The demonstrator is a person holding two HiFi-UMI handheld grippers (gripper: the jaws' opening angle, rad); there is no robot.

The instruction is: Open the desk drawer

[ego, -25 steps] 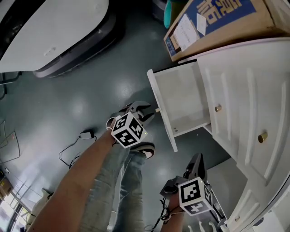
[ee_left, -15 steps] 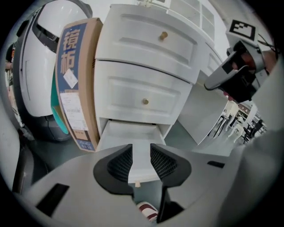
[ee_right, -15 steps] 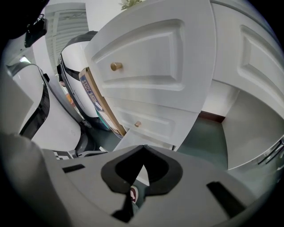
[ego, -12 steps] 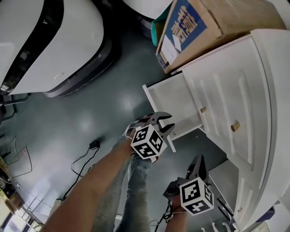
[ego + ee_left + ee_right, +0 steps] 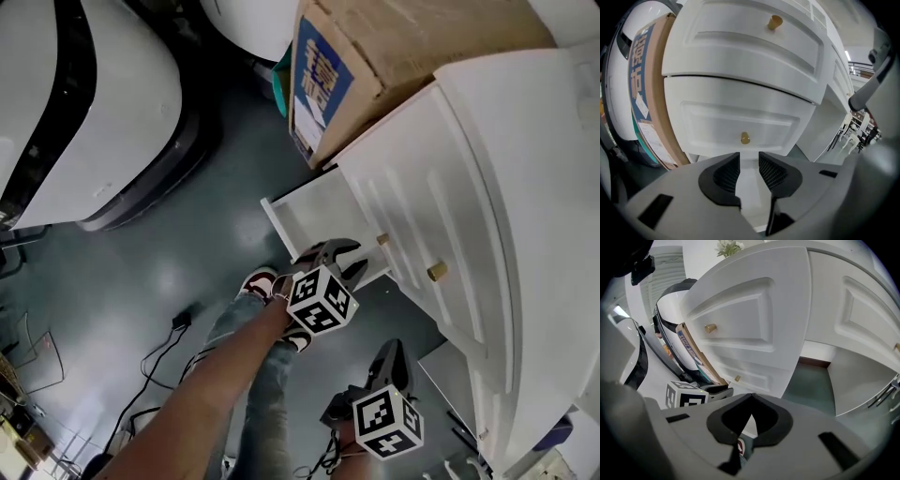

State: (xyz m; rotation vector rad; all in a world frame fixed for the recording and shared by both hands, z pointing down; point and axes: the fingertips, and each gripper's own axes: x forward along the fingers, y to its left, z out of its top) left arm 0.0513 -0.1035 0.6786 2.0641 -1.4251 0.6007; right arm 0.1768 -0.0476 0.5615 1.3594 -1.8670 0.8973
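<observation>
Left gripper (image 5: 342, 258) has reached the drawer (image 5: 317, 208) — its view shows jaws apart.

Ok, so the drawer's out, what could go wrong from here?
The open drawer juts over the floor beside the person's shoe; a step forward could bump it. The left gripper hangs above that drawer's front with jaws apart, holding nothing, so lowering it carelessly might strike the drawer. Cables lie on the floor near that shoe, a possible trip hazard.
</observation>
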